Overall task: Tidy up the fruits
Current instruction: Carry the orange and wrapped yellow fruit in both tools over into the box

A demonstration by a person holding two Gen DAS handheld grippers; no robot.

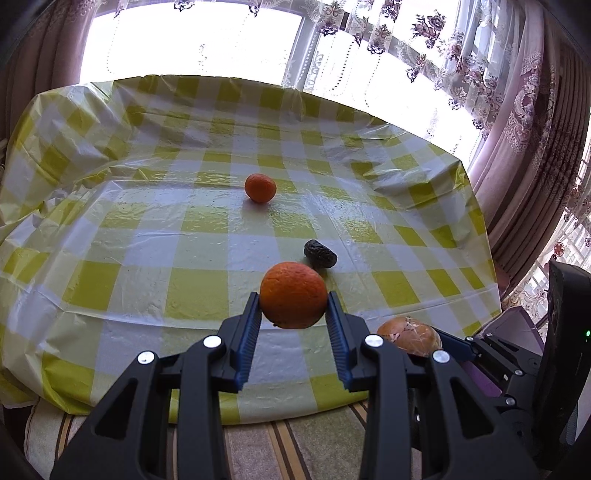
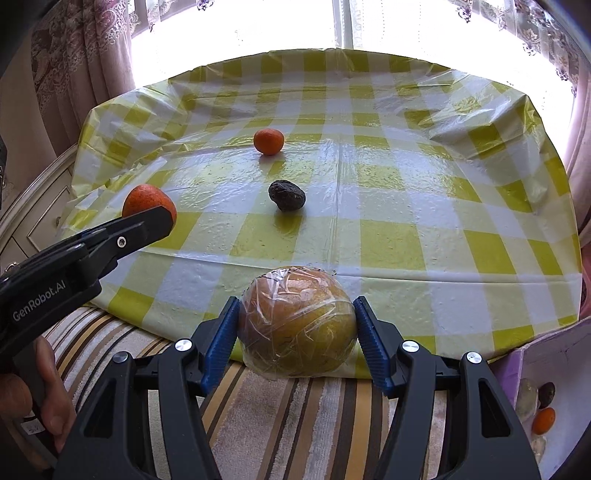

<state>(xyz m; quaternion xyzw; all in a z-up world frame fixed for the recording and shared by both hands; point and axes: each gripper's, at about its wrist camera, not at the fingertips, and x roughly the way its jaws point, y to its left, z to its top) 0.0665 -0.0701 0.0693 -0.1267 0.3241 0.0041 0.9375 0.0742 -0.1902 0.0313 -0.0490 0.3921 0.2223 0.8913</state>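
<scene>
Your left gripper (image 1: 293, 299) pinches an orange (image 1: 293, 295) between its blue pads above the near edge of the yellow-checked tablecloth (image 1: 147, 240), while your right gripper (image 2: 297, 325) clamps a larger, film-wrapped yellow fruit (image 2: 297, 325) over the striped cover (image 2: 280, 424) at the table's front. Beyond them a dark wrinkled fruit (image 2: 287, 200) lies mid-cloth, and farther back, apart from it, a small tangerine (image 2: 269, 141) sits before the bright curtained window (image 2: 258, 26).

Both wrist views look obliquely down over checked tablecloth (image 1: 207, 291) toward window; both show tangerine (image 2: 269, 141).
</scene>
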